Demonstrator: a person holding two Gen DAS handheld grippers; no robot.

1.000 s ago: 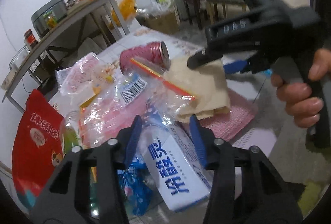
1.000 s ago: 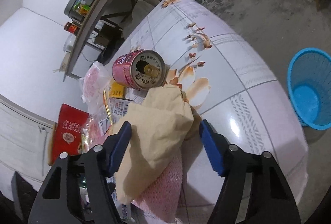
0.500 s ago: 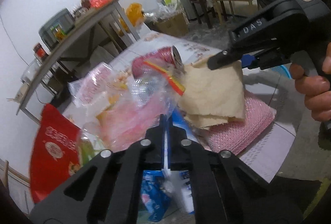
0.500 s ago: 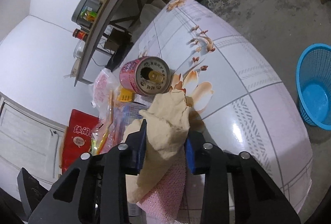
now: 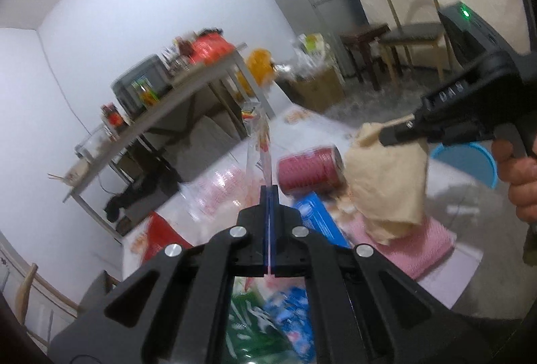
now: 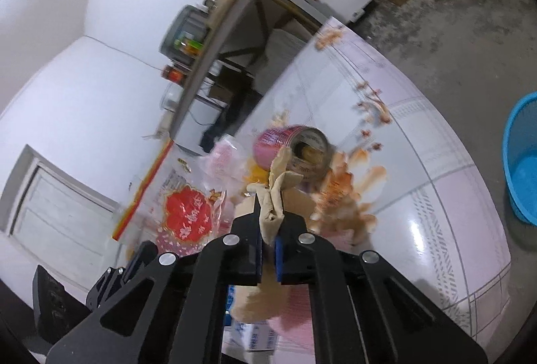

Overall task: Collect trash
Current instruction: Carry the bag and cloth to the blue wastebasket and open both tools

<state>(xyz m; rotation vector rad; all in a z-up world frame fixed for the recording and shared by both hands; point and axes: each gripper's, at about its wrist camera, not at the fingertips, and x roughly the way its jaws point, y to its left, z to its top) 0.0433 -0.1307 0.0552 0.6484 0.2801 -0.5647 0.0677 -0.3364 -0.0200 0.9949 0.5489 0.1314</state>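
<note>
Both lifted, left gripper [image 5: 269, 196] pinching clear wrapper [image 5: 256, 135], right gripper [image 6: 268, 229] clamping tan paper [image 6: 273, 192]

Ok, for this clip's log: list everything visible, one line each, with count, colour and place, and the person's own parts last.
clear plastic wrapper: 1, transparent with red print, pinched in left gripper
beige paper: 1, tan, pinched in right gripper
can: 1, pink, lying on its side on table
blue box: 1, blue and white, on table
pink pad: 1, on table under paper
red packet: 1, table's near edge
table: 1, white patterned
basket: 1, blue, on floor
shelf: 1, grey, cluttered, by wall
left gripper: black, shut
right gripper: black, shut
hand: 1, on right gripper's handle
</note>
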